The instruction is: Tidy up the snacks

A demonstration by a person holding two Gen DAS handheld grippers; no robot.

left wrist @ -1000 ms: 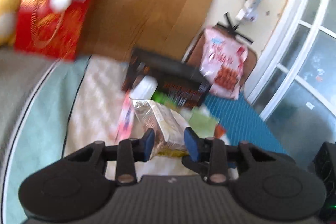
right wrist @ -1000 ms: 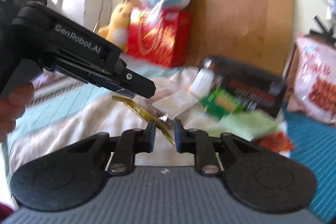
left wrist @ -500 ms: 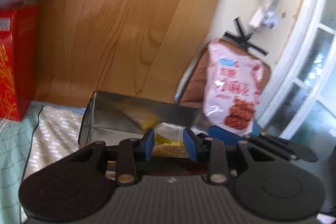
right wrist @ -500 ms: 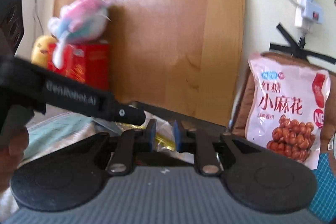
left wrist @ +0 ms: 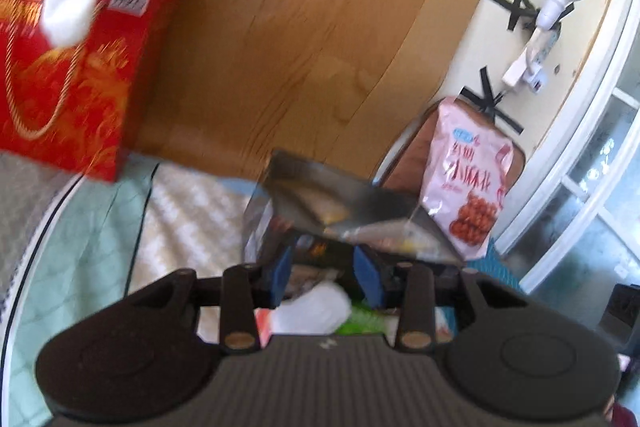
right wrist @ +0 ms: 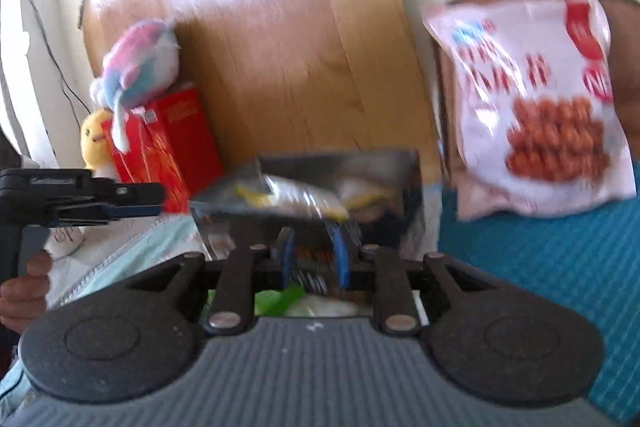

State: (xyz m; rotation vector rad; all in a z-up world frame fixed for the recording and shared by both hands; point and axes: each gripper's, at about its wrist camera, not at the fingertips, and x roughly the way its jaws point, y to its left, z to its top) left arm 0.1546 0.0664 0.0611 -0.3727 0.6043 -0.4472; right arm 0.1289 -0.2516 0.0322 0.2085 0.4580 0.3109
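An open metal snack tin (left wrist: 352,203) with a shiny inside stands on the bed by the wooden headboard; it also shows in the right wrist view (right wrist: 404,187). A clear snack packet with yellow edges (right wrist: 292,197) lies in it. My left gripper (left wrist: 324,273) is open and empty just in front of the tin. My right gripper (right wrist: 312,261) is open and empty at the tin's front wall. Loose snacks, a white one (left wrist: 316,307) and a green packet (right wrist: 280,301), lie below the fingers.
A large pink snack bag (left wrist: 468,183) leans on a brown chair right of the tin. A red gift box (left wrist: 68,79) with a plush toy (right wrist: 136,63) on top stands at the left. The left gripper's body (right wrist: 80,193) reaches in from the left.
Both grippers held the clear packet and carried it to the tin. Now both are open and pulled back a little, and the packet lies in the tin.
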